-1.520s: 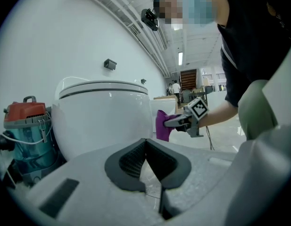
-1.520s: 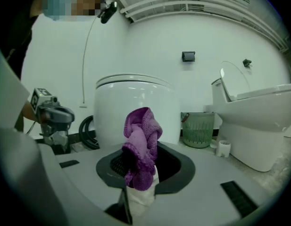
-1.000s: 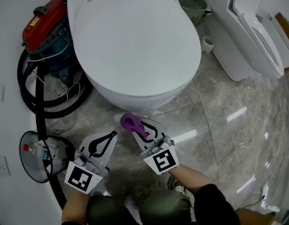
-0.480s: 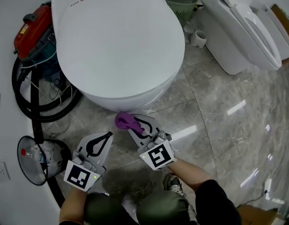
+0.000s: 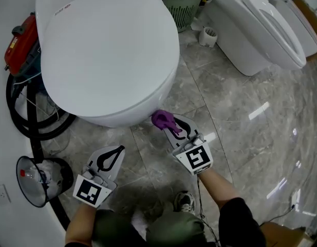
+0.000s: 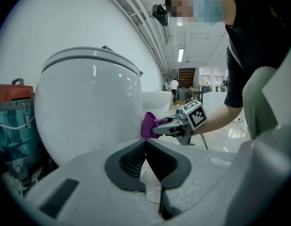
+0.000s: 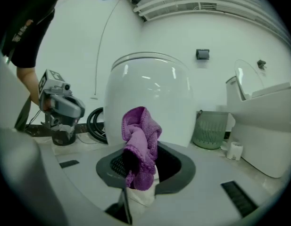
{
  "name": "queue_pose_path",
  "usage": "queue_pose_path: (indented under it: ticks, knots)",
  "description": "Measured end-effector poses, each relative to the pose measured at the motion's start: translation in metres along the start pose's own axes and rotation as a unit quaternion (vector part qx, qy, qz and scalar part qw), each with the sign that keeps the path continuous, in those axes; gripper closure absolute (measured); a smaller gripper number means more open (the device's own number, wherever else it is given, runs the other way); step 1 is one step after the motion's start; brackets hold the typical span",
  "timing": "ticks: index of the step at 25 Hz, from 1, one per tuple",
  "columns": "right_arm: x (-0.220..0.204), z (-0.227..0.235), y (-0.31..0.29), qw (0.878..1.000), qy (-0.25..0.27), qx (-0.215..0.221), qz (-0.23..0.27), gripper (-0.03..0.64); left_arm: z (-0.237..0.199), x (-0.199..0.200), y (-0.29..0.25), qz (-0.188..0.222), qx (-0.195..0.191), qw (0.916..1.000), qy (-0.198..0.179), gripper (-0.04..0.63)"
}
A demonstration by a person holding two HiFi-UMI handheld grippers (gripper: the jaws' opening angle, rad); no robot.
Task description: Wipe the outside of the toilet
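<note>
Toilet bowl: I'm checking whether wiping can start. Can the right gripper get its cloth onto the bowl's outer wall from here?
Probably yes. The right gripper, shut on the purple cloth, sits right beside the toilet at its front wall, with nothing between them.

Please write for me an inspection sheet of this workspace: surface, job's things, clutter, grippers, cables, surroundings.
Surface: glossy grey stone floor.
Job's things: white toilet, lid closed; purple cloth at the lower front of its bowl, seemingly touching it.
Clutter: red vacuum cleaner and clear dome-shaped container left of the toilet; green basket and small white cup between the two toilets.
Grippers: right gripper shut on the purple cloth; left gripper shut, empty, over the floor.
Cables: black hose coiled by the vacuum cleaner; thin white cord inside the coil.
Surroundings: second toilet at right; wall socket at lower left.
</note>
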State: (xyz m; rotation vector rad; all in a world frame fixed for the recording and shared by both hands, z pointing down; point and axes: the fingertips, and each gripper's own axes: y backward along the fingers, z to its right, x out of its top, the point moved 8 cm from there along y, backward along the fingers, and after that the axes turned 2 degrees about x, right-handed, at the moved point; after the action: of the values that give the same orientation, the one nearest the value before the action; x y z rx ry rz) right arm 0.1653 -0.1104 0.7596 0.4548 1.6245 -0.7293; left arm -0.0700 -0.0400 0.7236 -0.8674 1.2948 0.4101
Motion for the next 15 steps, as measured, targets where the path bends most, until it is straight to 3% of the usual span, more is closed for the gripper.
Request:
queue_pose_path:
  ticks: [7, 15]
  knots:
    - [-0.02, 0.082, -0.019, 0.996, -0.055, -0.074, -0.014, 0.522, 0.007, 0.001, -0.005, -0.017, -0.001, 0.9998, -0.006, 0.586]
    - [-0.028, 0.088, -0.026, 0.989, -0.089, -0.119, -0.01, 0.522, 0.006, 0.0, 0.002, -0.02, 0.0, 0.9997, -0.012, 0.586]
